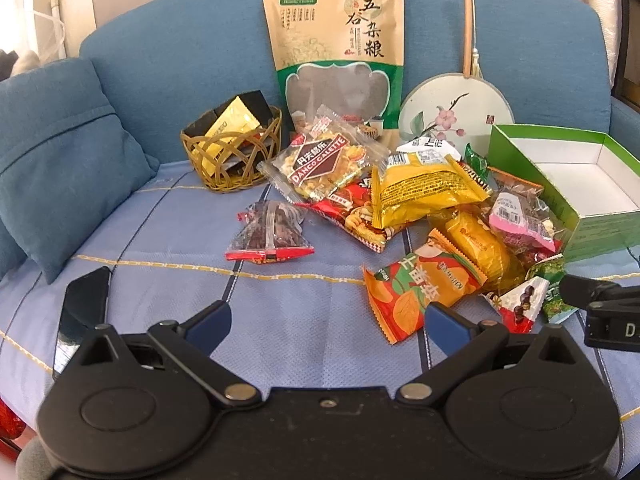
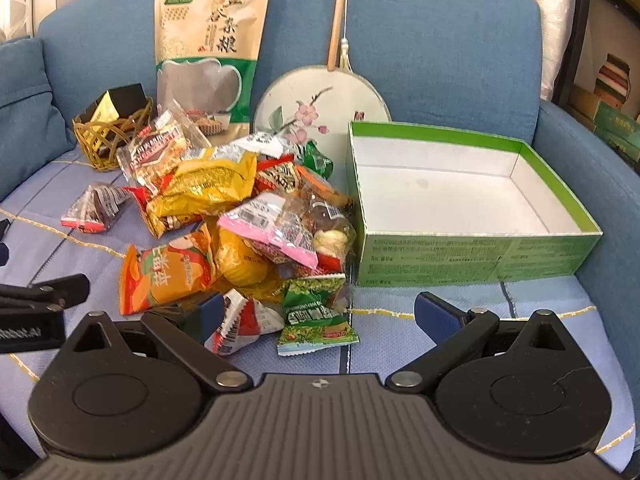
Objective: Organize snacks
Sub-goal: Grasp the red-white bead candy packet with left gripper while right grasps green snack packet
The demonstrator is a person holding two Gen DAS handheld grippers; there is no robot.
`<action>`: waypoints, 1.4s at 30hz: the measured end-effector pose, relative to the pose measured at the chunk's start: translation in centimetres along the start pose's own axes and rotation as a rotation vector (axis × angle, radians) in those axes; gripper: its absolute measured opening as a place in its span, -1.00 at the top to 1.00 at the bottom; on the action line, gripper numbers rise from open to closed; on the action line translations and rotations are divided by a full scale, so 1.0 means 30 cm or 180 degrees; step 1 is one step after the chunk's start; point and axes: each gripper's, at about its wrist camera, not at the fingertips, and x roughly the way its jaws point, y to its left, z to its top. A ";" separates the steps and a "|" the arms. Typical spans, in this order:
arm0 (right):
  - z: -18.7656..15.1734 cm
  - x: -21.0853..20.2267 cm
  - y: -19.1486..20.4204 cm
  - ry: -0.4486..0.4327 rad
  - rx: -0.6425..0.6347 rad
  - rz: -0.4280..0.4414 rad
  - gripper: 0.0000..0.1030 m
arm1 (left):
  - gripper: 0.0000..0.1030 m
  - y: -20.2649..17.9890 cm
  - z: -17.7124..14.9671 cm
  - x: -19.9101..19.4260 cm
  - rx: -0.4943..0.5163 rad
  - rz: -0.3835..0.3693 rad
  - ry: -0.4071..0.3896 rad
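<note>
A heap of snack packets lies on the blue sofa seat: an orange packet (image 1: 416, 292) (image 2: 168, 274), a yellow packet (image 1: 420, 192) (image 2: 208, 184), a pink-edged packet (image 2: 276, 228), a green packet (image 2: 316, 316) and a red-and-white packet (image 2: 244, 324). A clear packet of dark snacks (image 1: 270, 236) lies apart on the left. An empty green box (image 2: 472, 256) (image 1: 592, 224) stands right of the heap. My left gripper (image 1: 326, 320) is open, just short of the orange packet. My right gripper (image 2: 320, 312) is open, with the green and red-and-white packets between its fingers.
A wicker basket (image 1: 232, 152) with dark and gold packets stands at the back left. A large grain pouch (image 1: 336, 52) and a round painted fan (image 1: 456, 108) lean on the sofa back. A blue cushion (image 1: 60, 160) sits left. A black phone (image 1: 84, 308) lies near my left gripper.
</note>
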 end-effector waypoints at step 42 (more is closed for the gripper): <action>-0.110 -0.009 -0.221 -0.0243 -0.0240 0.0847 -1.00 | 0.06 -0.170 0.053 0.141 -0.0161 -0.1705 0.0482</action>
